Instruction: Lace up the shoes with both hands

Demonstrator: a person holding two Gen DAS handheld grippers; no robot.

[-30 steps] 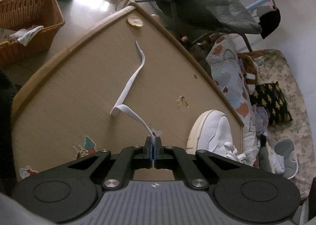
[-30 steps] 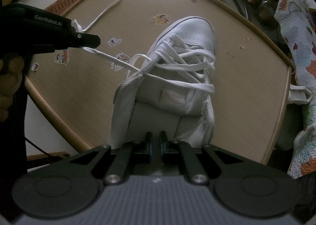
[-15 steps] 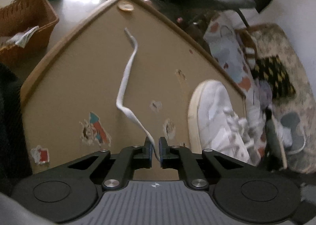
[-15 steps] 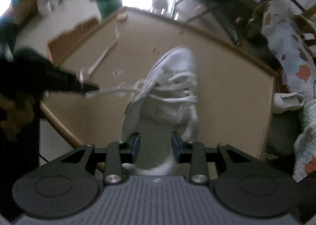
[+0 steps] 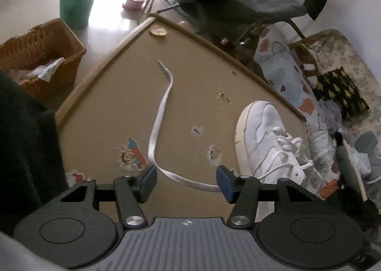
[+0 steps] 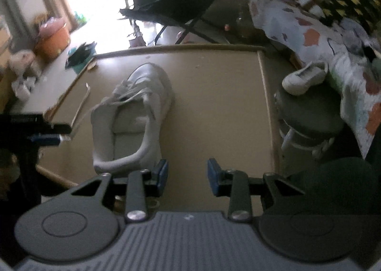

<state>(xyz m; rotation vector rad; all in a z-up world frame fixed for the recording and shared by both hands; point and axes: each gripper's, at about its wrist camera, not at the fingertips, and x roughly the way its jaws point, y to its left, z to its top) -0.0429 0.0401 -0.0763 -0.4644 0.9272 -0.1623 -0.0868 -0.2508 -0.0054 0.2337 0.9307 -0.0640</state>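
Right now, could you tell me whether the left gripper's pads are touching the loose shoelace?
Apart. In the left wrist view the left gripper is opening, and the shoelace passes between both pads with tabletop visible either side.

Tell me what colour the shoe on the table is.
White, laces included; the shoe shows best in the left wrist view.

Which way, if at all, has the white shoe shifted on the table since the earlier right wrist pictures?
Cannot tell: the white shoe sits further left in view, but the table shifted with it.
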